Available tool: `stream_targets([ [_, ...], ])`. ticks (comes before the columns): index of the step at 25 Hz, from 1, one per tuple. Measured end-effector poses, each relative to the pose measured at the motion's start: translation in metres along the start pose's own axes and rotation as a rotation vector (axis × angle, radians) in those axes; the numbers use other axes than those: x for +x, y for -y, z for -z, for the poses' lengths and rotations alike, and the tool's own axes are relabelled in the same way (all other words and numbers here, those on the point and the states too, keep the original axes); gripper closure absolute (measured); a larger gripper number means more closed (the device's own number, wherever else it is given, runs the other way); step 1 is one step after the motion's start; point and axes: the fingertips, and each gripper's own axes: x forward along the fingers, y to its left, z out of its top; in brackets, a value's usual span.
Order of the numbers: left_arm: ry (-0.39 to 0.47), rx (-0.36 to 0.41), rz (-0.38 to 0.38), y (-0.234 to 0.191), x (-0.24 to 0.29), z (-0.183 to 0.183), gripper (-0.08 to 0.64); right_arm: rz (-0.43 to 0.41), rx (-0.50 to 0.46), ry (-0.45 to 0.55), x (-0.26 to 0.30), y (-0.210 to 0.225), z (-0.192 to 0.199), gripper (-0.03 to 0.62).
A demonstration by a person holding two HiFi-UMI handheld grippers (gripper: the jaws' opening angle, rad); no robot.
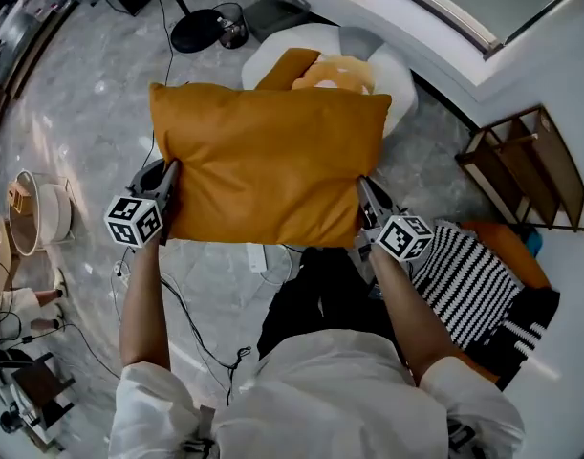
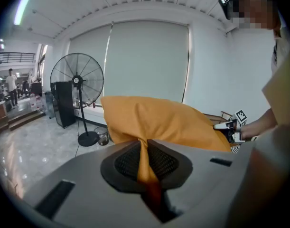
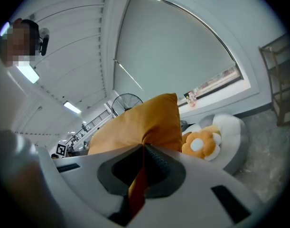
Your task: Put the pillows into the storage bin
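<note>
Head view: we list one white storage bin (image 1: 399,84) on the floor, flower cushion (image 1: 339,70) inside; one orange pillow (image 1: 268,165) held aloft before it; left gripper (image 1: 173,178) and right gripper (image 1: 362,194), jaws clamped on its opposite side edges.

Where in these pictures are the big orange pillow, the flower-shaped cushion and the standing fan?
orange pillow (image 1: 268,161), head view, middle of its broad face.
flower cushion (image 3: 197,145), right gripper view, its white centre.
standing fan (image 2: 77,80), left gripper view, hub of its round cage.
</note>
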Motion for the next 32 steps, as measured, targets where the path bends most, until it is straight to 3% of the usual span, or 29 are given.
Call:
stream_targets([
  [10, -0.267, 0.056, -0.029, -0.080, 0.114, 0.127, 0.518, 0.062, 0.207, -0.204, 0.076, 0.084, 0.159, 0.557],
  [15, -0.384, 0.046, -0.036, -0.106, 0.177, 0.194, 0.518, 0.123, 0.296, -0.270, 0.106, 0.133, 0.219, 0.557],
  [24, -0.483, 0.070, -0.054, -0.150, 0.249, 0.265, 0.518, 0.200, 0.386, -0.314, 0.148, 0.176, 0.297, 0.557],
  [32, -0.535, 0.090, -0.075, -0.176, 0.288, 0.306, 0.511, 0.228, 0.395, -0.326, 0.177, 0.201, 0.330, 0.557],
])
